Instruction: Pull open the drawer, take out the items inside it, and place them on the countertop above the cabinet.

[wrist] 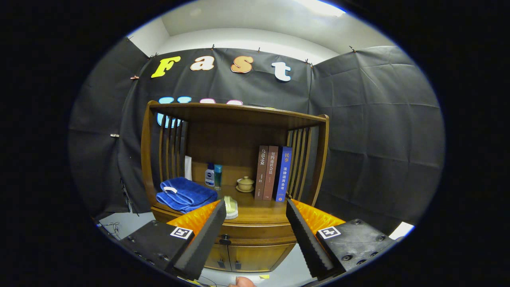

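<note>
Drawer (239, 231) front sits flush in the cabinet (243, 255), shut, its dark knob (225, 239) between the fingers and nearer the left one. Gripper (255, 221) hangs spread wide, holding and touching nothing, seemingly lined up with the knob. On the countertop (259, 213) beyond: a pale folded cloth (230, 206) near the front edge, a blue towel (185, 194) far left, bottles (213, 175), a lidded cup (245, 183) and books (274, 173) far right. This fits a drawer awaiting opening or one emptied and closed.
</note>
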